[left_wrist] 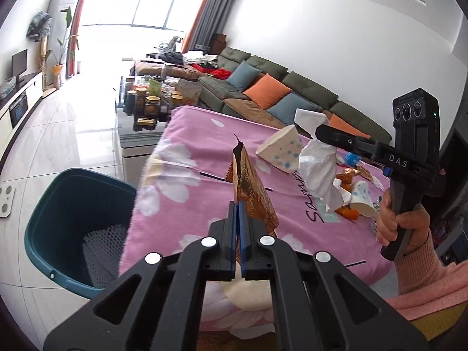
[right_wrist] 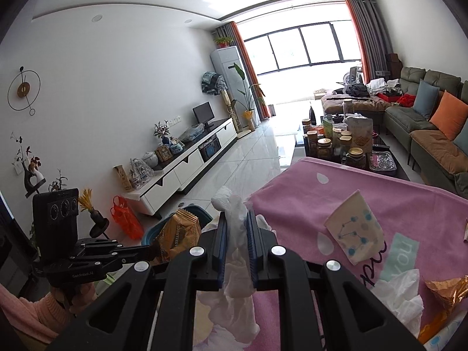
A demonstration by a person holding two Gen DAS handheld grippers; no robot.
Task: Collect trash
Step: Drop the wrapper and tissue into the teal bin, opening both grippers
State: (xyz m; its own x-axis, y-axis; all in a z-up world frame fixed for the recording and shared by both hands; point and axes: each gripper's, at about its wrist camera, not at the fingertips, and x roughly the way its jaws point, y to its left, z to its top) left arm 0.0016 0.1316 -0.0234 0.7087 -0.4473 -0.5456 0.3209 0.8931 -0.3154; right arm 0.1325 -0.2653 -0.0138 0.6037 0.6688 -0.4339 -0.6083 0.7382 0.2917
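Over the pink floral cloth (left_wrist: 204, 158), the left gripper (left_wrist: 238, 213) is clamped on a gold snack wrapper (left_wrist: 251, 187), and the right gripper (right_wrist: 237, 234) pinches crumpled white tissue (right_wrist: 234, 263). Left of the table stands a teal bin (left_wrist: 44, 222). A tipped paper cup (left_wrist: 280, 152), more tissue (right_wrist: 400, 295) and wrappers (left_wrist: 348, 175) lie on the cloth, with jars (left_wrist: 152, 102) crowded beyond

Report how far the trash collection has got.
Done: the teal bin beside the table holds only a white mesh piece, as far as shows. In hand: the left gripper is shut on a gold snack wrapper, the right gripper on a white tissue, neither dropped yet. Left on the pink cloth: a flattened paper cup, another tissue, more wrappers.
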